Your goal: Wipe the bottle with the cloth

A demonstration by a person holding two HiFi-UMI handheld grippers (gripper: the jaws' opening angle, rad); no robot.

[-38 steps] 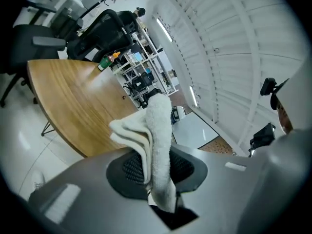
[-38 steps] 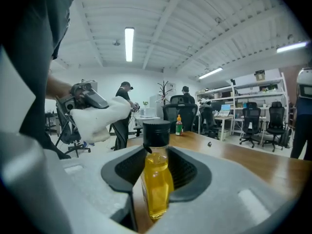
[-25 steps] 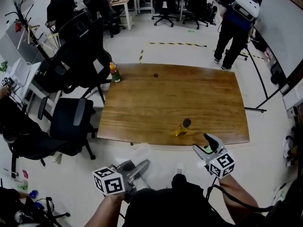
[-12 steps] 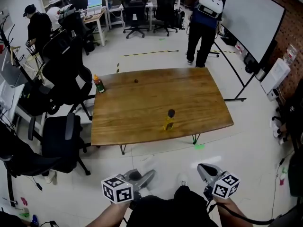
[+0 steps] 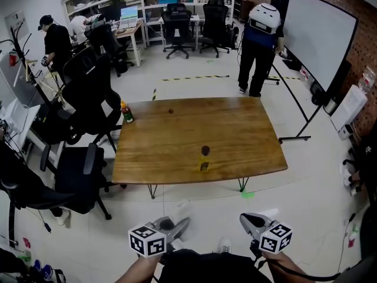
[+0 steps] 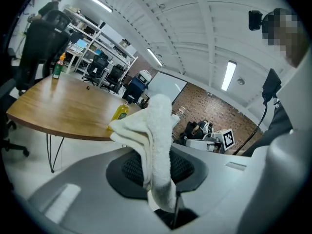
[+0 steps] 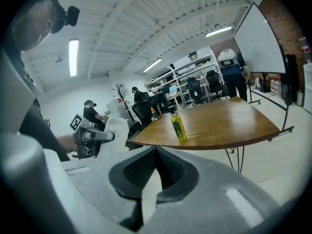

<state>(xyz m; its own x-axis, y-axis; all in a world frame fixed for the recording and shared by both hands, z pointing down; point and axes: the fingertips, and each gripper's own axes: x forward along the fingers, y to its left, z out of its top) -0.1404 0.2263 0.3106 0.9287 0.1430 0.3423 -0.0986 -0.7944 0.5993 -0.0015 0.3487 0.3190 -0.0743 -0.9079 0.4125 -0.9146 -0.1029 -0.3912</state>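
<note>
Left gripper grips a white cloth; right gripper is clenched empty. Yellow bottle stands near the table's 6 o'clock edge, label too small to read

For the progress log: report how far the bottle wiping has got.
Done: the cloth is clamped in the left tool. In hand: nothing more; the right tool is shut and empty, and both tools hang short of the table. Left: reaching the yellow bottle standing untouched near the table's front edge, and wiping it.
</note>
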